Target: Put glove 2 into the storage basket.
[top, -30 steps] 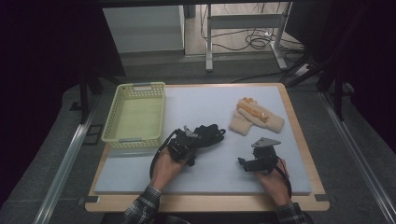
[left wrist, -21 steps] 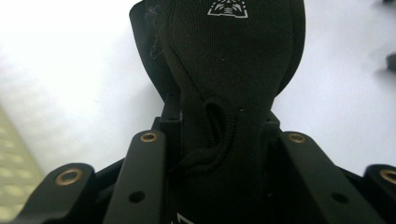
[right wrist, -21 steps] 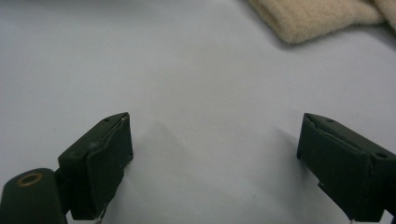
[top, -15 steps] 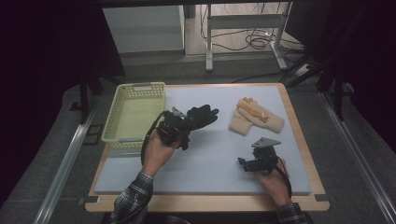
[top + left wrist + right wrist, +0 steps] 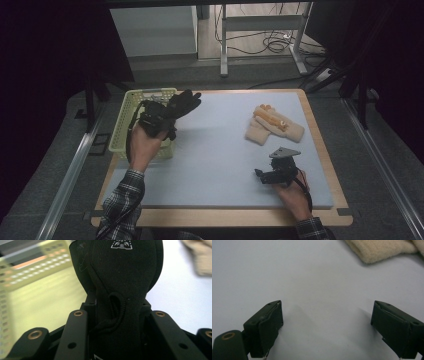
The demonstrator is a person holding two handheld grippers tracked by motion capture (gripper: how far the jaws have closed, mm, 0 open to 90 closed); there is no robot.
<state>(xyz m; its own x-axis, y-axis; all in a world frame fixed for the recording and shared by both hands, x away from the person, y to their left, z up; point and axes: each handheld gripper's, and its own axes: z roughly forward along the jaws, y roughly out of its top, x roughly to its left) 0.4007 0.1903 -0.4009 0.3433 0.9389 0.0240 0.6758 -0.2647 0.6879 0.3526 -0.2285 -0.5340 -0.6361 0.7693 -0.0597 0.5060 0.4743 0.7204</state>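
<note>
A black glove (image 5: 184,103) hangs in the air over the right rim of the pale green basket (image 5: 129,109), and my left gripper (image 5: 167,116) is shut on its cuff. In the left gripper view the glove (image 5: 125,277) fills the space between the jaws of the left gripper (image 5: 117,315), with the basket (image 5: 30,267) behind it on the left. My right gripper (image 5: 260,174) rests low over the mat at the front right. It stands open, and the right gripper (image 5: 327,325) has only bare mat between its fingers.
A pair of beige gloves (image 5: 273,125) lies on the pale blue mat (image 5: 215,165) at the back right, and its edge (image 5: 382,248) shows ahead of the right gripper. The basket is at the table's left edge. A wooden table rim (image 5: 320,145) frames the mat.
My left gripper has lifted the black glove off the mat and carried it up and leftward to the basket's rim. The right gripper has stayed put.
</note>
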